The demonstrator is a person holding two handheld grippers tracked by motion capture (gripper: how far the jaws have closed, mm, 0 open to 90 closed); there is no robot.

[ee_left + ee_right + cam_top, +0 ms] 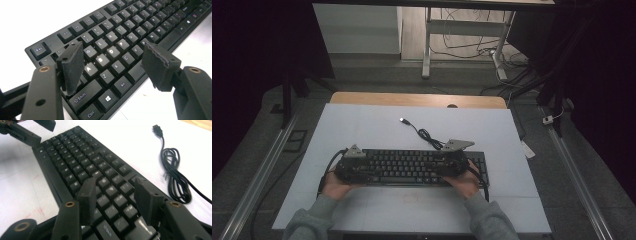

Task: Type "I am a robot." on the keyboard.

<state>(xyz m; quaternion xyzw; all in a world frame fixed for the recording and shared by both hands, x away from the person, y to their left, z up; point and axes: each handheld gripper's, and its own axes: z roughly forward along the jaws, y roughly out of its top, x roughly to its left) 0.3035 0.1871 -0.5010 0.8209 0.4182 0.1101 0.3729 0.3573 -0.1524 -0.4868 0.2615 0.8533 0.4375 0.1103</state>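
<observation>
My left gripper (112,67) and right gripper (115,200) hover spread over the keyboard (409,166) — pinching nothing, its cable (424,133) unplugged — so I judge it barely begun.

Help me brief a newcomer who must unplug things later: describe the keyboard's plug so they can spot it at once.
On the white mat, find the black keyboard near the person. Its black cable lies coiled behind the keyboard's right half, then runs toward the table's far edge. The plug is the small tip at that loose end, lying alone on bare mat.
</observation>
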